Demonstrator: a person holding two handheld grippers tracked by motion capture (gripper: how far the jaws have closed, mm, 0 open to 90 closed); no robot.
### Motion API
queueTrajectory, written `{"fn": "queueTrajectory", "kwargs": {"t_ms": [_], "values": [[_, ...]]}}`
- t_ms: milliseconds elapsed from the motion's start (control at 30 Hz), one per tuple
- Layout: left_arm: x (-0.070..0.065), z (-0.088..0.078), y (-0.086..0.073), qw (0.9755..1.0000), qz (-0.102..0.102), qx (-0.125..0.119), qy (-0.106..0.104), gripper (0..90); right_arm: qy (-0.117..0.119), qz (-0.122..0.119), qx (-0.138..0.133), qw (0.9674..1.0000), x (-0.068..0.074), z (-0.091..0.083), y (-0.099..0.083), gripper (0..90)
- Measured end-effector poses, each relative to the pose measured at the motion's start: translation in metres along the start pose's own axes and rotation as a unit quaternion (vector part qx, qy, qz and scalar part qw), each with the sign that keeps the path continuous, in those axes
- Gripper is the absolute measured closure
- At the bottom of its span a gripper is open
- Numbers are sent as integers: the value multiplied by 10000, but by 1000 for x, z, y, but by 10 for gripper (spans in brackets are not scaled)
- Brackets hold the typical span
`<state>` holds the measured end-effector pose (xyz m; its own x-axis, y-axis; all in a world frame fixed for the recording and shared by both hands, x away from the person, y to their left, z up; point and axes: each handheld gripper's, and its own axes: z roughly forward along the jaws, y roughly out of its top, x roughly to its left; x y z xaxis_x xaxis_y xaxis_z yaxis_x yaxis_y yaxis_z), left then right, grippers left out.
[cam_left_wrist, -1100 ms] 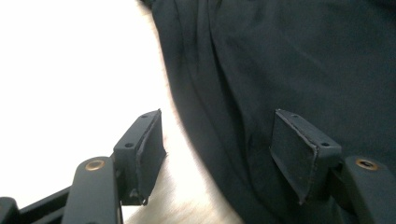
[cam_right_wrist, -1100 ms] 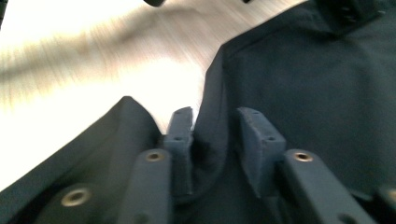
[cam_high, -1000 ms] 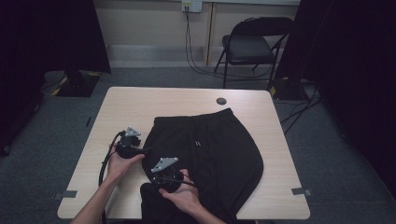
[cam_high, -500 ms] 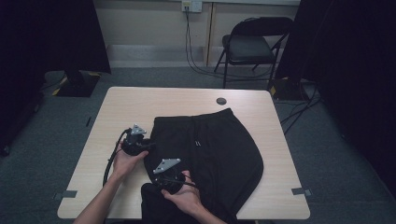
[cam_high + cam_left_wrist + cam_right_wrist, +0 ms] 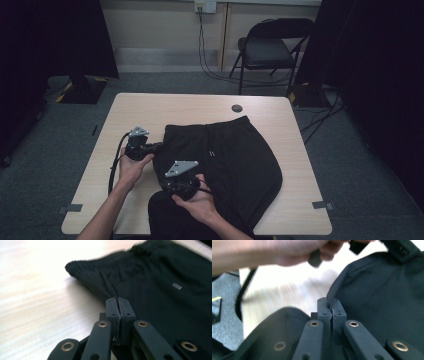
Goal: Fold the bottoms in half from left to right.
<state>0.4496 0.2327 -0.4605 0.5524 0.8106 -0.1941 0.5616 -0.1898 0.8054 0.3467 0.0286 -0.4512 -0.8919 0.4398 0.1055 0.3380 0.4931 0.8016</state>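
Left gripper (image 5: 117, 300): jaws have just been closing and now stand pressed together on a pinch of black fabric, a thin ridge of cloth rising from between the pads toward the ribbed waistband edge; in the high view this gripper (image 5: 150, 148) sits at the left edge of the black shorts (image 5: 235, 160), near the waistband corner. Right gripper (image 5: 329, 301): jaws pressed together likewise, with a fold of the same fabric's edge caught between the pads; in the high view it (image 5: 186, 187) holds the garment's left side nearer the person, low on the cloth. The left hand (image 5: 131, 167) and right hand (image 5: 202, 202) each grip their tool from below. The shorts lie spread on the wooden table (image 5: 150, 107), roughly in its middle and right half, waistband toward the far side, with one portion draping over the near edge toward the person; a small pale tag (image 5: 177, 286) shows on the front. A small dark round object (image 5: 236, 108) rests on the table well beyond the garment, apart from it. Assessment: both grasps along the left side appear secured, which I judge to be the opening step of a fold. No fold is visible yet; the cloth lies largely flat. Remaining, in my judgement: lifting the pinched edge, carrying it across the garment, laying it down, releasing, and any further folds.
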Motion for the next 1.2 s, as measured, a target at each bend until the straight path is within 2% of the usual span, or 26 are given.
{"fn": "queueTrajectory", "kwargs": {"t_ms": [33,67,100,167,200,233,267,333,500,533,567,600,667,733,767,800,867,900,967,1000,1033,1067,1100,1133,1167,1200], "values": [[-1,-2,3,9999,-97,-57,-41,882,0,5,-59,10000,0,-4,4,880],[-1,-2,3,9999,-97,-57,-41,882,0,5,-59,10000,0,-4,4,880],[-4,-7,11,9999,-14,-144,-38,883,-2,25,-197,9998,-2,-13,14,881],[-5,-13,19,9996,13,-259,-59,884,-15,-11,-296,9996,-3,-20,23,881],[-5,-16,26,9995,141,-269,20,884,-28,-12,-339,9994,-3,-23,26,881],[-5,-16,26,9995,141,-269,20,884,-24,-21,-399,9992,-2,-27,31,881],[-5,-22,37,9991,166,-401,0,885,-34,-63,-476,9988,-1,-31,38,881],[-5,-30,49,9983,129,-561,-39,886,-85,-166,-569,9982,0,-38,49,881],[-9,-55,82,9948,104,-1014,-81,886,-81,-333,-851,9958,5,-54,84,882],[-9,-55,82,9948,104,-1014,-81,886,-81,-333,-851,9958,5,-54,84,882],[-10,-65,93,9928,92,-1192,-111,886,-74,-360,-933,9950,6,-58,92,882],[-13,-74,105,9908,120,-1343,-68,887,-97,-483,-1117,9925,10,-68,110,882],[-17,-87,119,9878,120,-1550,-64,887,-89,-507,-1283,9904,13,-76,123,882],[-24,-93,130,9872,353,-1557,44,886,-142,-560,-1511,9868,15,-88,135,882],[-24,-93,130,9872,353,-1557,44,886,-142,-560,-1511,9868,15,-88,135,882],[-28,-89,131,9878,362,-1515,57,886,-109,-522,-1616,9854,12,-95,134,882],[-30,-77,125,9904,383,-1324,118,885,-161,-473,-1595,9859,6,-97,125,882],[-32,-69,120,9915,399,-1229,113,885,-170,-404,-1558,9868,2,-97,117,882],[-36,-49,108,9937,370,-1061,-27,885,-195,-249,-1489,9883,-7,-98,95,882],[-36,-49,108,9937,370,-1061,-27,884,-195,-249,-1489,9883,-7,-98,95,882],[-39,-41,104,9945,379,-974,-76,883,-254,-93,-1461,9889,-15,-102,78,882],[-46,-27,100,9953,355,-887,-180,884,-301,-41,-1446,9890,-18,-105,70,882],[-53,-17,100,9956,439,-797,-233,883,-345,-7,-1442,9889,-20,-108,64,882],[-59,-11,102,9957,507,-727,-257,883,-412,55,-1423,9890,-24,-114,55,882],[-59,-11,102,9957,507,-727,-257,883,-412,55,-1423,9890,-24,-114,55,882],[-69,0,106,9952,558,-726,-347,883,-559,115,-1359,9891,-31,-126,44,882]]}}
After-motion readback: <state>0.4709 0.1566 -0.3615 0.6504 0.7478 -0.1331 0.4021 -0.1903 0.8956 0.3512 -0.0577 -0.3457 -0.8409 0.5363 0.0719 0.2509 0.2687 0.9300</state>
